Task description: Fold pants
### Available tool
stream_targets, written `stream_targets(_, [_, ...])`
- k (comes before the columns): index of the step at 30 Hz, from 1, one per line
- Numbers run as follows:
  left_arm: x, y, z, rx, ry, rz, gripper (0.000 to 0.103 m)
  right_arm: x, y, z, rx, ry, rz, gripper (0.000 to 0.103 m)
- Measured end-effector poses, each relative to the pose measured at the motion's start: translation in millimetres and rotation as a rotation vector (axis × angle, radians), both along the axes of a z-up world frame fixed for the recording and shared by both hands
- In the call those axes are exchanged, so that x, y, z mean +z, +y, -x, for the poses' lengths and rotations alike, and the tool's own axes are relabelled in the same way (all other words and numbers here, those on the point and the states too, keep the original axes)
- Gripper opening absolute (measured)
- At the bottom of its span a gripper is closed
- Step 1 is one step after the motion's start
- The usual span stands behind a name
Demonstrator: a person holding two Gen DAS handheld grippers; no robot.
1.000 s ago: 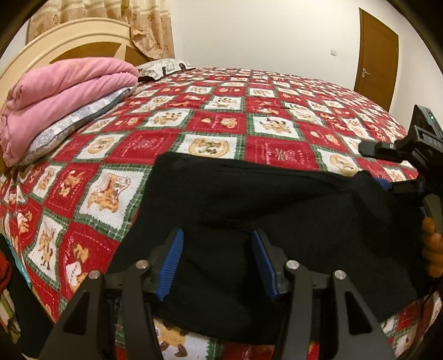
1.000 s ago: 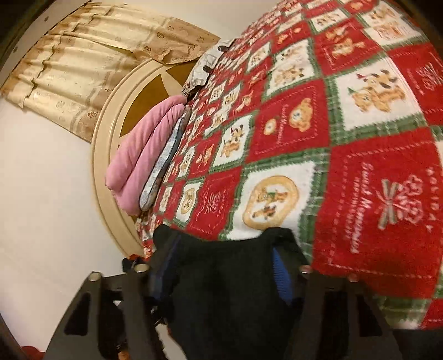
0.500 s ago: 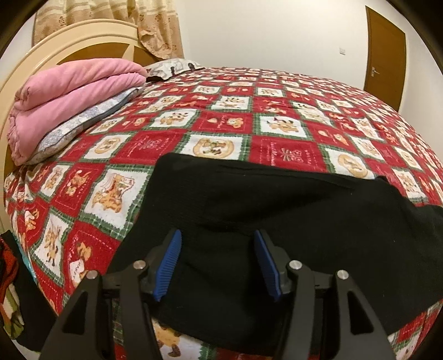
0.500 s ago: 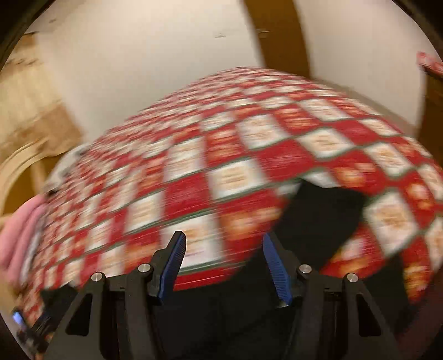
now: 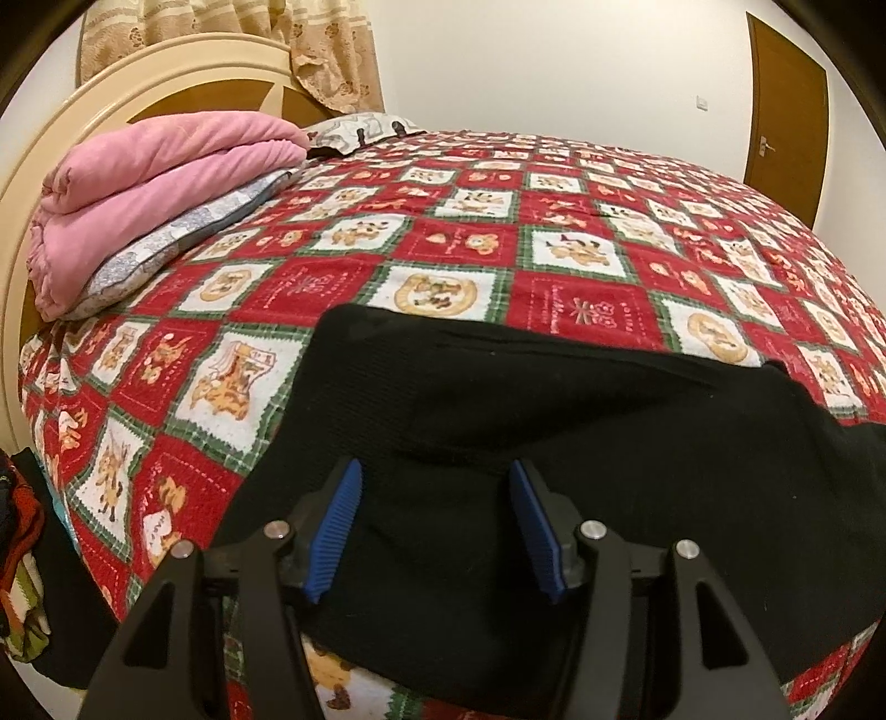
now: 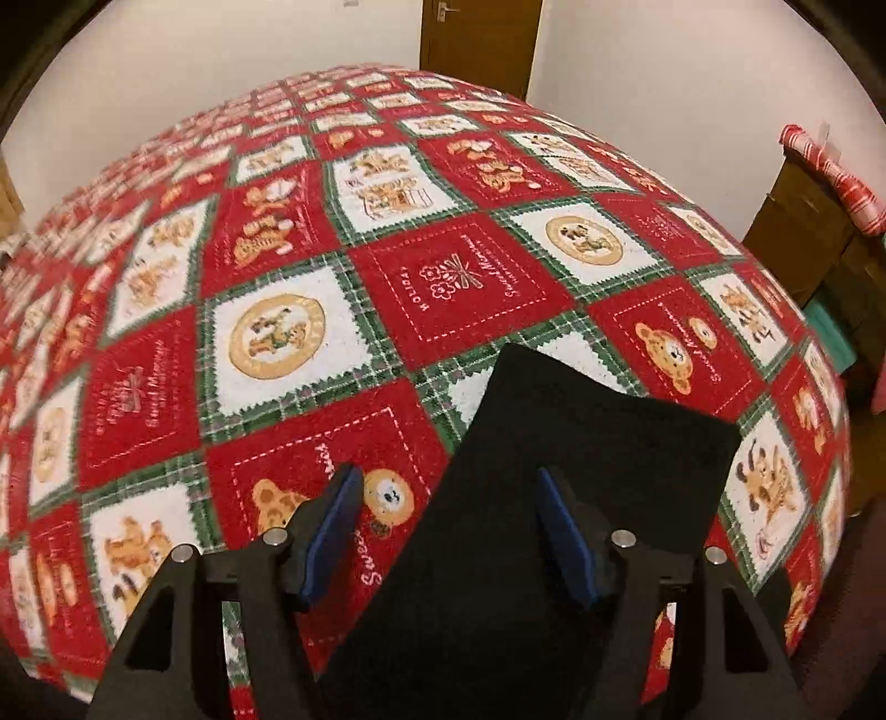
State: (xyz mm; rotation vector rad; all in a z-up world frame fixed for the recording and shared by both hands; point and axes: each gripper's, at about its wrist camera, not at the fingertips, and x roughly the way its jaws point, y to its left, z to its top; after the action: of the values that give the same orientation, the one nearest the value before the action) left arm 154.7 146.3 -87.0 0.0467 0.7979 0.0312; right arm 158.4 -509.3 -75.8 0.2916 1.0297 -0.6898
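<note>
1. The black pants [image 5: 554, 454] lie spread across the near edge of the bed, on a red, white and green patchwork bedspread [image 5: 454, 243] printed with bears.
2. The left tongs [image 5: 434, 523] hang over the wide part of the pants with their blue pads [image 5: 335, 531] apart – nothing is pinched between them, and the cloth below lies flat.
3. The right tongs [image 6: 446, 531] stand open too; their jaws have just been opening. One blue pad [image 6: 565, 537] is above a narrow end of the pants [image 6: 554, 471], the other above the bare bedspread [image 6: 387, 232] just beside the cloth's edge.
4. That narrow end shows as a straight-sided black strip with a squared-off end, lying flat toward the foot of the bed.
5. In the left wrist view a folded pink blanket [image 5: 144, 188] rests on a grey patterned pillow [image 5: 183, 238] against the cream headboard [image 5: 111, 105] – well apart from the pants.
6. A brown door [image 5: 786, 105] stands in the white wall beyond the bed, and a beige curtain [image 5: 266, 33] hangs behind the headboard.
</note>
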Motion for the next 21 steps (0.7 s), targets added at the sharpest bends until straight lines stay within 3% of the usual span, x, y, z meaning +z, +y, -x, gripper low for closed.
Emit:
stream_targets(2, [0.1, 0.2, 0.0, 0.001, 0.001, -0.001, 0.059, 3.1, -7.5, 7.8, -0.036, -0.042, -0.058, 0.066])
stream_targets(3, [0.1, -0.2, 0.0, 0.0, 0.0, 0.0, 0.059, 4.5, -9.5, 11.9, -0.044, -0.054, -0.069, 0.057])
stream_targets(4, [0.1, -0.2, 0.0, -0.001, 0.0, -0.001, 0.059, 6.4, -11.6, 15.4, -0.056, -0.057, -0.062, 0.036])
stream_targets(7, [0.2, -0.3, 0.0, 0.0, 0.001, 0.0, 0.059, 17.7, -22.9, 44.2, -0.072, -0.168, -0.169, 0.006])
stream_targets(14, [0.2, -1.8, 0.0, 0.005, 0.006, 0.002, 0.059, 61.5, -34.5, 159.0, -0.036, -0.542, -0.357, 0.006])
stream_targets(18, [0.4, -2.3, -0.2, 0.004, 0.005, 0.001, 0.059, 61.6, -35.5, 216.9, -0.044, -0.646, -0.401, 0.006])
stream_targets(21, [0.3, -1.5, -0.3, 0.004, 0.006, 0.003, 0.059, 48.6, -37.3, 253.0, -0.097, -0.649, -0.379, 0.006])
